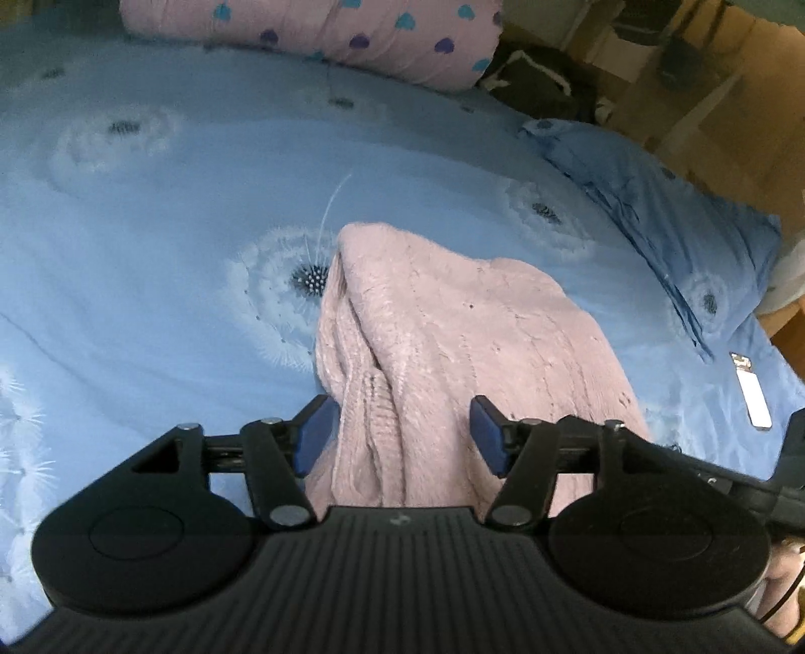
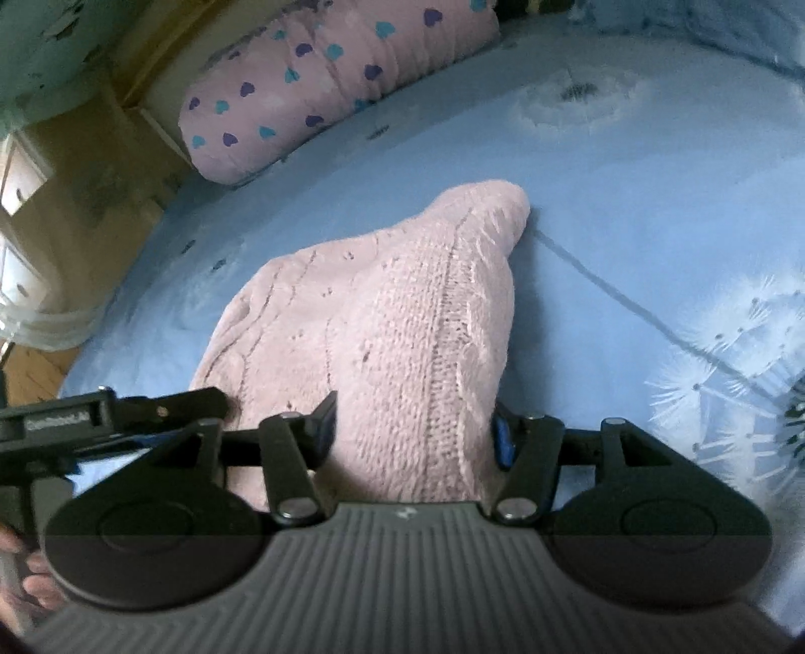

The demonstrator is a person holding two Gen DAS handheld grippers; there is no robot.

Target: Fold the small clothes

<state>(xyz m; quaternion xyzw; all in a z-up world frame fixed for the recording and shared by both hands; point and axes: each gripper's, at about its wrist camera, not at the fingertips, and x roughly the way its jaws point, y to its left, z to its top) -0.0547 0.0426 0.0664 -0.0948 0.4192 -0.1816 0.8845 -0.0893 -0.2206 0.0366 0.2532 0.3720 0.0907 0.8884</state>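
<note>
Blue dandelion-print bed sheet (image 1: 151,241), centre: pink cable-knit sweater (image 1: 453,327), soft, light, stretchy, bunched; near hem passes between left tongs (image 1: 400,435) and right tongs (image 2: 415,432), both spread, best pinched at ribbed corners.

In the left wrist view the sweater (image 1: 453,342) lies on the bedsheet (image 1: 176,226) at lower centre. A bolster (image 1: 327,30) lies behind it along the top edge, a pillow (image 1: 664,216) at right, and a phone (image 1: 753,395) at the far right.
</note>
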